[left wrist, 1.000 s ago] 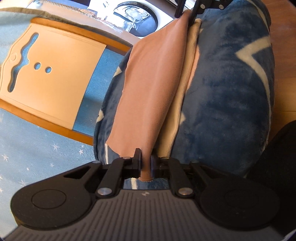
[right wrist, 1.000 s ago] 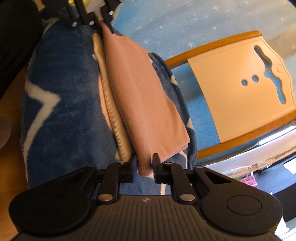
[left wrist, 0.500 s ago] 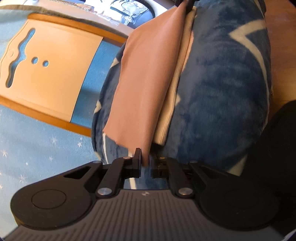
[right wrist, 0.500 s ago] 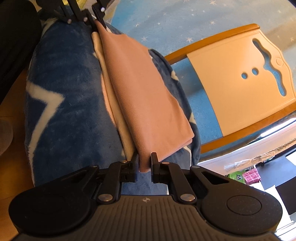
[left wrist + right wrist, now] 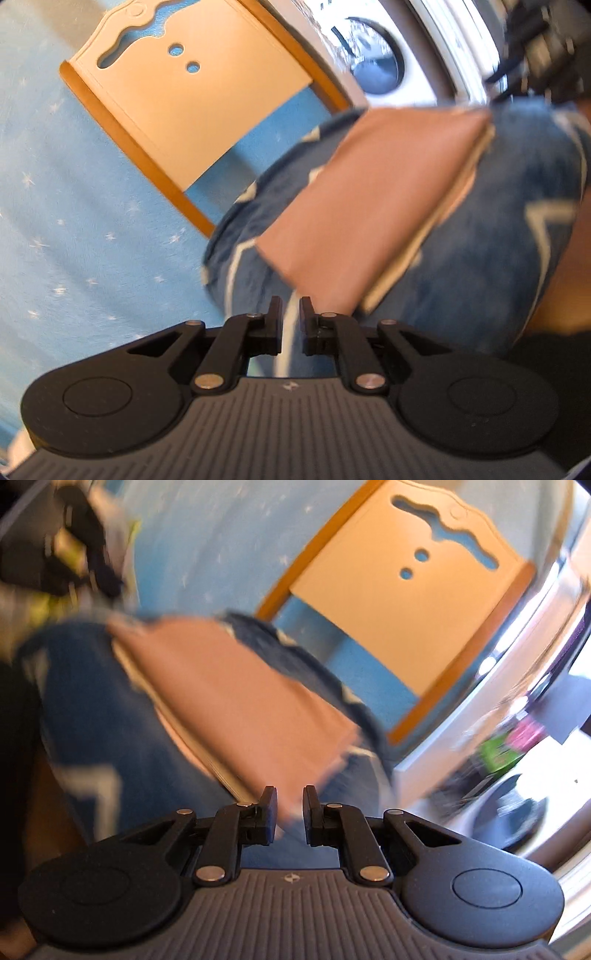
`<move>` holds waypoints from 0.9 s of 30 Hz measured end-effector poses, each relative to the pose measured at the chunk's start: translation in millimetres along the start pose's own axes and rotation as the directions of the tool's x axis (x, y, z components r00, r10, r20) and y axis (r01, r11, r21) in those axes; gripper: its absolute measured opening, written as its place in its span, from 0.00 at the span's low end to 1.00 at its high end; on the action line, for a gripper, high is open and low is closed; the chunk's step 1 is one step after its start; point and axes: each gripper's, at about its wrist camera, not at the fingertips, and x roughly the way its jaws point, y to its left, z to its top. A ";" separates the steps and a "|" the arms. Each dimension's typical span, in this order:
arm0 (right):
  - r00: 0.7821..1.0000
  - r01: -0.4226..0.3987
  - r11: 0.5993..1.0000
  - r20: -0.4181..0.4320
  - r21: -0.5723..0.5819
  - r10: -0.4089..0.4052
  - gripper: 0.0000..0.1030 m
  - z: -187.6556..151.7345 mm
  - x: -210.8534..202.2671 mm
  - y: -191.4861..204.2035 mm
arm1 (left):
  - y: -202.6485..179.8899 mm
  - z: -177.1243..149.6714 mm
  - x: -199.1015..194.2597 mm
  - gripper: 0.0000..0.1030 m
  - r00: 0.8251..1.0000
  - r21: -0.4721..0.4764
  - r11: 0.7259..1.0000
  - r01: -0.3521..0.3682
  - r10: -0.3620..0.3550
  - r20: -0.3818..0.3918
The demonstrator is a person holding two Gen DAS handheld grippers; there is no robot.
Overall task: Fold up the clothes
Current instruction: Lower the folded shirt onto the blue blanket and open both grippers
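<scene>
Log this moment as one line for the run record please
left claw: open, empty | right claw: open, empty | folded pink garment: lying on blue star blanket | frames blurred

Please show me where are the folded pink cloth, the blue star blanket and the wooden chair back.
folded pink cloth [image 5: 373,199], left wrist view, middle of its top face
blue star blanket [image 5: 491,266], left wrist view, fleece right of the cloth
wooden chair back [image 5: 402,602], right wrist view, pale panel

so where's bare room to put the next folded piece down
On the star blanket, the wide strip beside the folded pink cloth, toward the person's side. The light blue rug left of the chair back is bare too. Between cloth and chair it is tight.
</scene>
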 end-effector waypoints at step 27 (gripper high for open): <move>0.999 -0.006 0.958 -0.034 0.288 0.017 0.20 -17.3 26.7 -24.1 | -1.7 -17.8 30.0 0.09 0.995 -0.126 0.991 0.037 -0.048 -0.083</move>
